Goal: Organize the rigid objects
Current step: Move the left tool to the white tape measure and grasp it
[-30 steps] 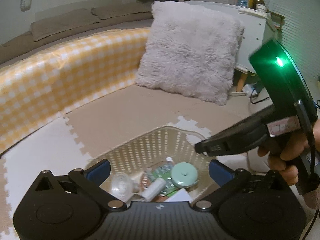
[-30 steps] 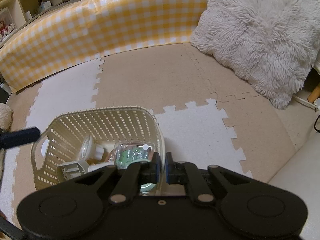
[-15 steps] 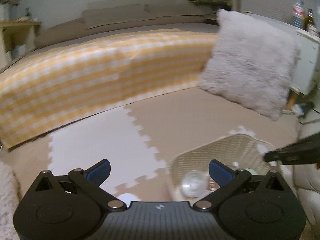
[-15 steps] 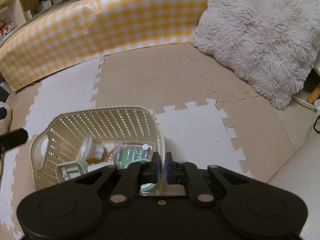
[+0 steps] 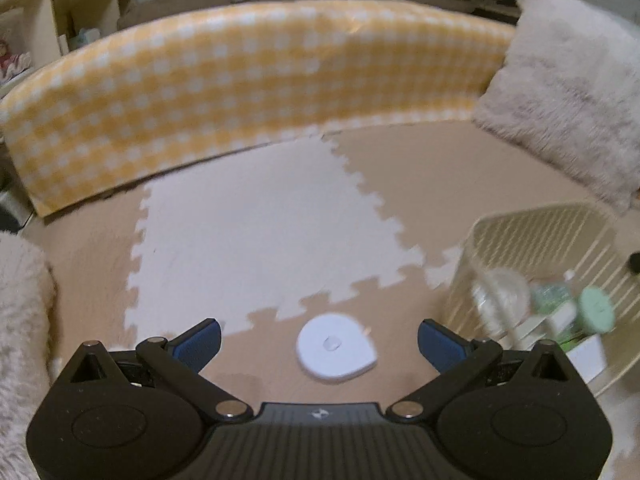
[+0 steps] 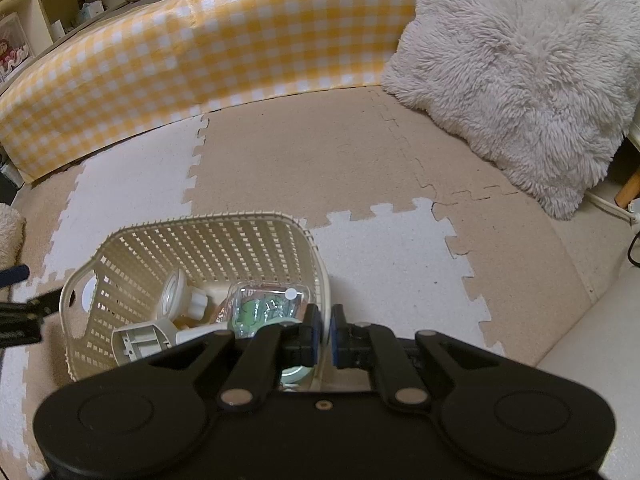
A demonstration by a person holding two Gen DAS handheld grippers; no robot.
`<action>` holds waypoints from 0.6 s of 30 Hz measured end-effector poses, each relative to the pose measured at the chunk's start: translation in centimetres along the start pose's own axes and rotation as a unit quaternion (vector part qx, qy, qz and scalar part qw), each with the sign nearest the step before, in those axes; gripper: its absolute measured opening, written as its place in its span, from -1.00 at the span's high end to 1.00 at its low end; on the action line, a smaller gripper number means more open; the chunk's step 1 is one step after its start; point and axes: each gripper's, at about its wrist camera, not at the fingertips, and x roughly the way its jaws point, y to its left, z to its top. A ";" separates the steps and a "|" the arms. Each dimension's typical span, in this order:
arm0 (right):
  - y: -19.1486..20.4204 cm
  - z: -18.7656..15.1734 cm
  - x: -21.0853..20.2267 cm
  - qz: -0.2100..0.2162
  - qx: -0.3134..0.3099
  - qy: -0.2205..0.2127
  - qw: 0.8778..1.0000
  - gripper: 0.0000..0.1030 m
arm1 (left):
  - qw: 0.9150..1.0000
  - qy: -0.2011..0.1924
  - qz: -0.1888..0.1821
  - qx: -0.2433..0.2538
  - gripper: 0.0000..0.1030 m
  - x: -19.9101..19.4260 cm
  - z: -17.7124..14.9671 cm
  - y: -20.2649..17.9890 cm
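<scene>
Pickup step: left gripper (image 5: 318, 340) is spread wide and empty over a white teardrop-shaped disc (image 5: 337, 347) on the foam mat, beside the basket (image 6: 248, 218) — next, lower and close. Right gripper (image 6: 325, 334) is pinched on the basket's rim.

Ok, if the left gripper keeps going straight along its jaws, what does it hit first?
Most likely the white disc lying on the foam mat. It sits between the open jaws of the left gripper, left of the basket. Depth is hard to judge, so it may meet bare mat just beyond.
</scene>
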 end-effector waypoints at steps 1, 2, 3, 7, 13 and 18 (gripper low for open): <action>0.0 0.0 0.0 0.000 0.000 0.000 1.000 0.87 | 1.000 0.003 0.000 -0.004 -1.00 0.4 -0.4 0.3; 0.0 0.0 0.0 0.000 0.000 0.000 1.000 0.87 | 1.000 0.006 -0.001 -0.010 -1.00 0.8 -0.8 0.6; 0.0 0.0 0.0 0.000 0.000 0.000 1.000 0.87 | 1.000 0.006 -0.003 -0.018 -1.00 1.2 -1.3 0.9; 0.0 0.0 0.0 0.000 0.000 0.000 1.000 0.87 | 0.999 0.001 -0.008 -0.038 -1.00 2.3 -2.6 1.3; 0.0 0.0 0.0 -0.001 -0.001 0.000 1.000 0.87 | 0.999 -0.011 -0.012 -0.033 -1.00 3.5 -3.3 0.9; 0.1 0.1 0.1 -0.002 -0.003 0.000 1.000 0.87 | 0.999 -0.037 -0.028 -0.027 -0.97 3.8 -3.8 0.6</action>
